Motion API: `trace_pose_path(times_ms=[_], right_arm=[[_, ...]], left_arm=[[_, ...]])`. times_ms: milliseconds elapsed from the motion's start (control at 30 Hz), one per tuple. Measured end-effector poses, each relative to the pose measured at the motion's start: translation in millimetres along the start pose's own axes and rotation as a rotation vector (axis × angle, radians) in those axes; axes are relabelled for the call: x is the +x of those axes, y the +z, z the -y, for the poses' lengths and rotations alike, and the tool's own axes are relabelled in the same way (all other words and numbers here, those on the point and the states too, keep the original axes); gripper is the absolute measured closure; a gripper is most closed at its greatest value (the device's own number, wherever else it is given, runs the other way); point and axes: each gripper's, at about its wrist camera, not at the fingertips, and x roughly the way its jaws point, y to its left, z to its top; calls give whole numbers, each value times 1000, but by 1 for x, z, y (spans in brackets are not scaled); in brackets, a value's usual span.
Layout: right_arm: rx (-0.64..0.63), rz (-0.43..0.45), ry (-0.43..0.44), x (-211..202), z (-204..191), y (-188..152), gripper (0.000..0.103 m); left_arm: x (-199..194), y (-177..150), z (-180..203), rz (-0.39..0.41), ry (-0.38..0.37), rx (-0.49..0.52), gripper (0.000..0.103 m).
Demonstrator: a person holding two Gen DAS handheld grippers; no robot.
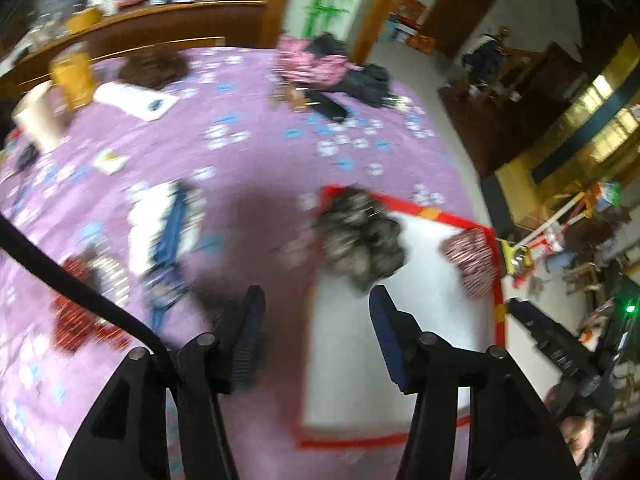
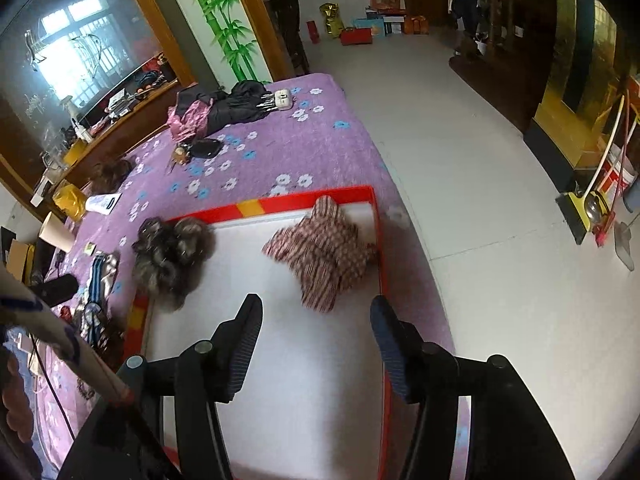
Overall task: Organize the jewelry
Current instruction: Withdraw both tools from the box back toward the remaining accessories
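Observation:
A white board with a red border (image 2: 304, 204) lies on the purple flowered cloth (image 2: 320, 140). A dark fluffy hair piece (image 2: 172, 256) sits on its left edge and a red-and-white checked fabric piece (image 2: 324, 252) on its far right part. My right gripper (image 2: 316, 312) is open and empty above the board, just short of the checked piece. In the blurred left wrist view my left gripper (image 1: 316, 300) is open and empty at the board's (image 1: 500, 300) left edge, just short of the fluffy piece (image 1: 360, 236). The checked piece (image 1: 472, 256) lies to the right.
Blue-and-white striped items (image 2: 96, 276) and red items (image 1: 76, 320) lie left of the board. A paper cup (image 2: 56, 232), a yellow bag (image 2: 70, 200), a white packet (image 2: 102, 202), a pink and black clothes pile (image 2: 224, 108) sit farther back. The table edge and tiled floor (image 2: 460, 200) are right.

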Motion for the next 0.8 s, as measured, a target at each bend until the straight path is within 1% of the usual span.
trace_pose_path(times_ms=[67, 167, 200, 367, 467, 567, 700, 800], right_arm=[[9, -2, 15, -5, -4, -9, 42], [6, -3, 30, -13, -13, -22, 42], [1, -1, 33, -15, -17, -27, 42], [-41, -17, 39, -18, -44, -51, 41], [-58, -31, 57, -18, -58, -61, 41], [-86, -48, 78, -15, -80, -69, 41], [-130, -64, 95, -13, -108, -77, 41], [-167, -77, 103, -10, -128, -81, 41]], left_arm=[[-11, -15, -17, 16, 52, -14, 49], [-29, -41, -49, 53, 170, -47, 49], [-35, -49, -58, 62, 199, -58, 49], [-60, -83, -106, 96, 319, -112, 49], [-70, -100, -136, 89, 361, -156, 49], [-79, -116, -165, 81, 386, -215, 49], [-89, -128, -196, 81, 394, -281, 49], [-94, -132, -212, 86, 382, -310, 49]])
